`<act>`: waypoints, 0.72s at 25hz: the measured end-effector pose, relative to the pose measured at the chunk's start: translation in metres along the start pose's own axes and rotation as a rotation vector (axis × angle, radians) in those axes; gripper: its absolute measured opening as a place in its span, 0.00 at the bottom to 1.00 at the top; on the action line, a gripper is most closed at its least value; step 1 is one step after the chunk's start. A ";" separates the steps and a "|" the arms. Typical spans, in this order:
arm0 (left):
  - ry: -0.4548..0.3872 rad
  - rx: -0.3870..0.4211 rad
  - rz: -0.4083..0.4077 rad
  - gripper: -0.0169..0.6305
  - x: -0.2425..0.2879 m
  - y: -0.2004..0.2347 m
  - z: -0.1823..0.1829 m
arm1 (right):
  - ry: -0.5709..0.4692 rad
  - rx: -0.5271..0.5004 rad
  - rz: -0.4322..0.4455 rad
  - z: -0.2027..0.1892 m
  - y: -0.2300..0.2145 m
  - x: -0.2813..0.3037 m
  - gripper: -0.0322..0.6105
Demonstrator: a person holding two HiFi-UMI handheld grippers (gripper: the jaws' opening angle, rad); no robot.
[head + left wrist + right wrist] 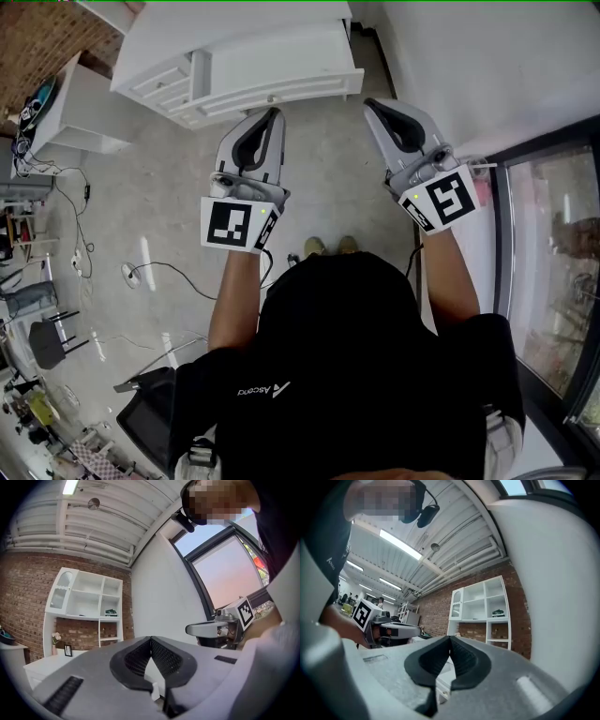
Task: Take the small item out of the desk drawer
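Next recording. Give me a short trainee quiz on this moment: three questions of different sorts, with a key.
1. True or false: the left tongs and the right tongs are both shut with nothing between them.
2. Where is the white desk?
A. Ahead of the person, beyond both tongs
B. Behind the person
C. Clamped in the right tongs
3. Fill in: the white shelf unit stands against a ____ wall.

Key: 1 true; 2 A; 3 brick.
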State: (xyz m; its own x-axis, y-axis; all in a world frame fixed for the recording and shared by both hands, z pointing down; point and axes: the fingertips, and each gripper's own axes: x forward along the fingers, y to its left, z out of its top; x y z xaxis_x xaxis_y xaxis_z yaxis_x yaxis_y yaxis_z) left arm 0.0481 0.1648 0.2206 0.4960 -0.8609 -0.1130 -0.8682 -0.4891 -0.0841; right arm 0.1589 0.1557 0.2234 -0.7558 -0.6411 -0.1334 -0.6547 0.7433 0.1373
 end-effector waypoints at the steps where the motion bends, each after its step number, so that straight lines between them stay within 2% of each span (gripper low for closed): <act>1: 0.003 0.001 0.003 0.02 0.001 -0.002 -0.001 | 0.000 0.001 0.002 -0.001 -0.002 -0.001 0.05; 3: 0.008 0.005 0.008 0.02 0.005 -0.004 -0.004 | 0.004 0.008 0.007 -0.005 -0.005 -0.003 0.06; 9: 0.017 0.016 0.029 0.02 0.020 -0.004 -0.008 | 0.032 0.026 0.028 -0.019 -0.020 0.003 0.21; 18: 0.022 0.015 0.074 0.02 0.041 0.001 -0.016 | 0.073 0.025 0.057 -0.033 -0.049 0.011 0.32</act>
State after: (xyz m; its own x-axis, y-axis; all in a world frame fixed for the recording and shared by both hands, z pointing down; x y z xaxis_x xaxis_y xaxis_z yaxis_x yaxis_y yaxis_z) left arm 0.0672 0.1262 0.2321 0.4295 -0.8978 -0.0978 -0.9022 -0.4216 -0.0911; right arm 0.1820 0.1058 0.2473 -0.7912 -0.6092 -0.0542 -0.6109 0.7829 0.1181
